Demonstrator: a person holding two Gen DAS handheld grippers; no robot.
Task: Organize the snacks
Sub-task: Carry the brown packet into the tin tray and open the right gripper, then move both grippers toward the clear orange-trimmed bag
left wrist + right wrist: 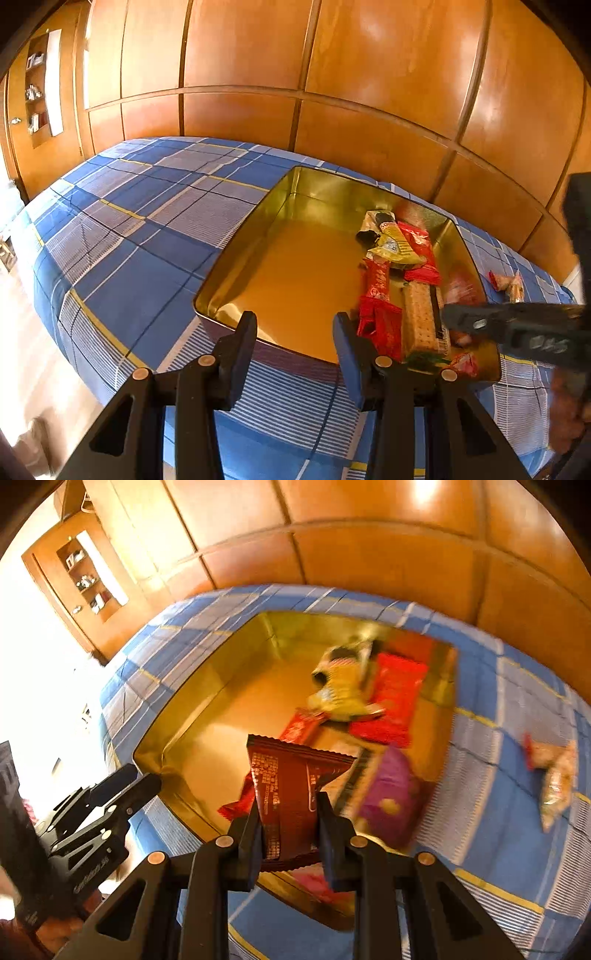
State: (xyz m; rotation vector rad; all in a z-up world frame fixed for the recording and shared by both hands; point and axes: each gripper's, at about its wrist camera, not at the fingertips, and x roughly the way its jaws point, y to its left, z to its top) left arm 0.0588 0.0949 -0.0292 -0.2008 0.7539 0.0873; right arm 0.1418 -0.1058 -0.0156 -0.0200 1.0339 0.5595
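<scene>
Brown snack packet (291,801) clamped in right tongs (290,834) above tin (207,698), left tongs (295,339) apart, empty

A bed (140,229) in a blue plaid cover is carrying 1 open gold tin (236,254), which is sitting directly on the cover. To the right of the tin, 2 small snack packets (550,771) are lying on the cover, just apart from it.
</scene>
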